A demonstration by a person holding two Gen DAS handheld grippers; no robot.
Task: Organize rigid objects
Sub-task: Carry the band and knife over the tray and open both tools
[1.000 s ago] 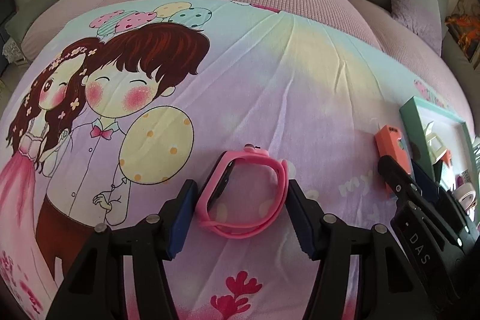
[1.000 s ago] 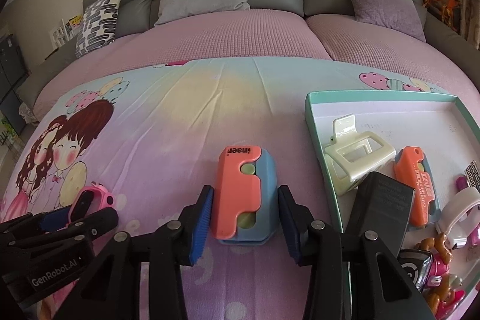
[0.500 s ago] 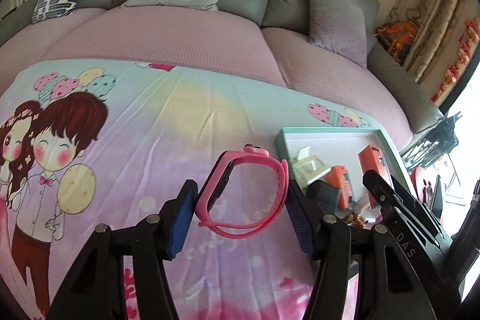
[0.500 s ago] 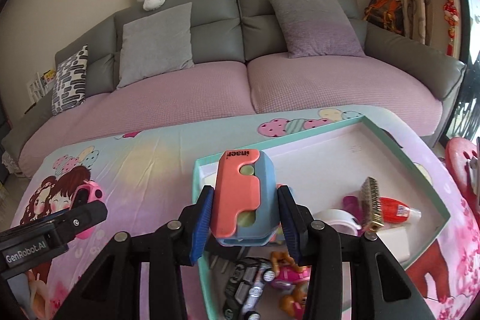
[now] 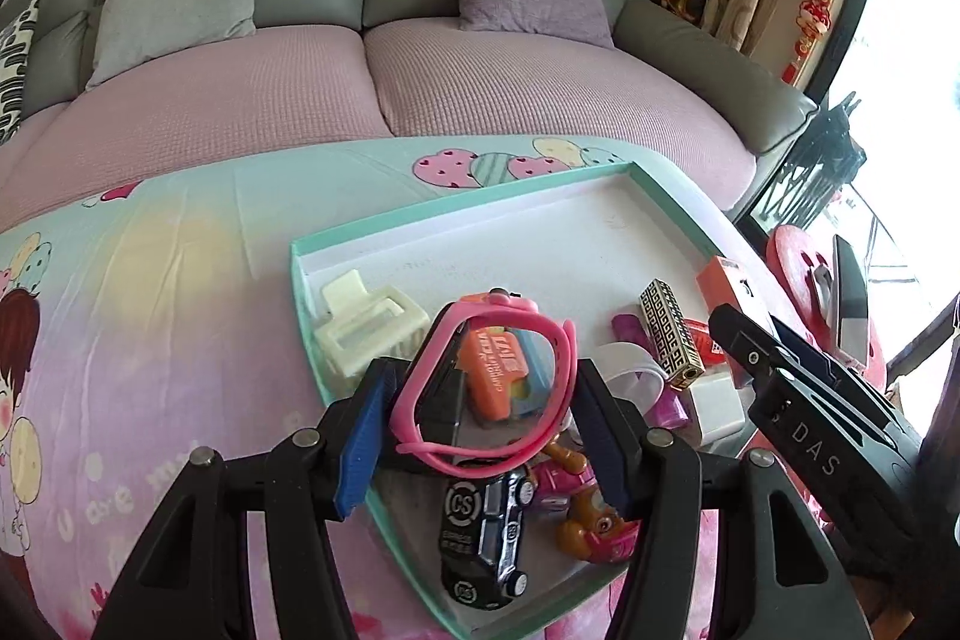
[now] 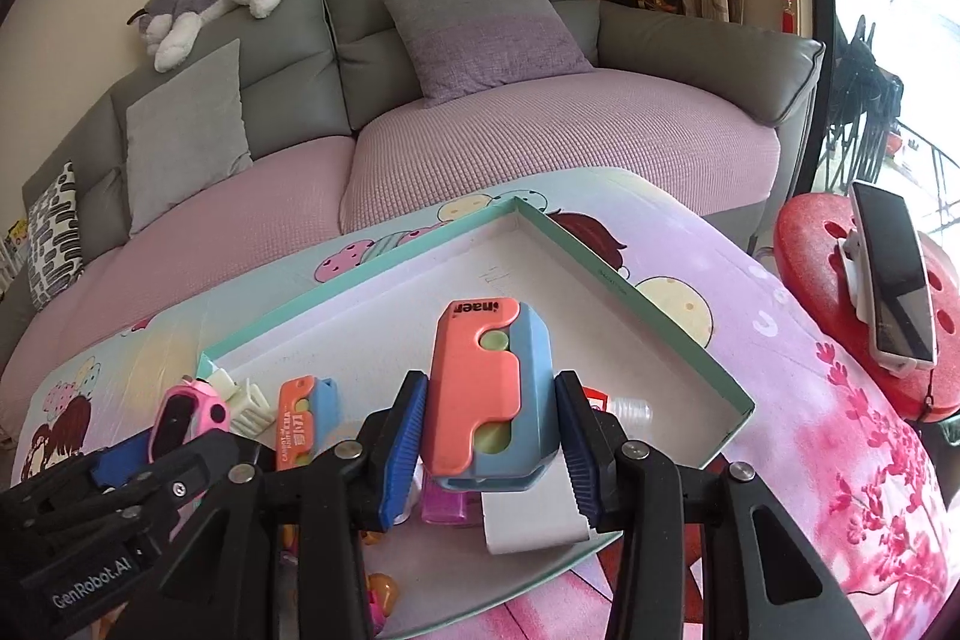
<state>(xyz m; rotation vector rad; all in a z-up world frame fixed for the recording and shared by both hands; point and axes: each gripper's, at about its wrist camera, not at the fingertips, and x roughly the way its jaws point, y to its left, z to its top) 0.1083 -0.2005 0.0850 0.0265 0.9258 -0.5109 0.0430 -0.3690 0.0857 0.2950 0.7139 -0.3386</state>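
Already most of the sorting looks done. Seen from the left wrist, the left gripper (image 5: 480, 418) is closed on a pink watch (image 5: 486, 376), its pads pressing the band from both sides, and it holds the watch above the near-left corner of a shallow teal-rimmed tray (image 5: 456, 214) that lies on the cartoon-printed desk cover (image 5: 180, 292). Lying in the tray are a cream hair clip (image 5: 366, 334), an orange and blue toy (image 5: 501, 376), a black toy car (image 5: 483, 532), a patterned gold lipstick case (image 5: 669, 334) and other small items; the far half of the tray is bare. Seen from the right wrist, the right gripper (image 6: 492, 442) clamps a larger orange and blue toy (image 6: 489, 394) upright between its pads, above the tray's near edge. Neither held item has been set down yet. No loose items show on the visible cover, so releasing these two into the tray seems to be what remains.
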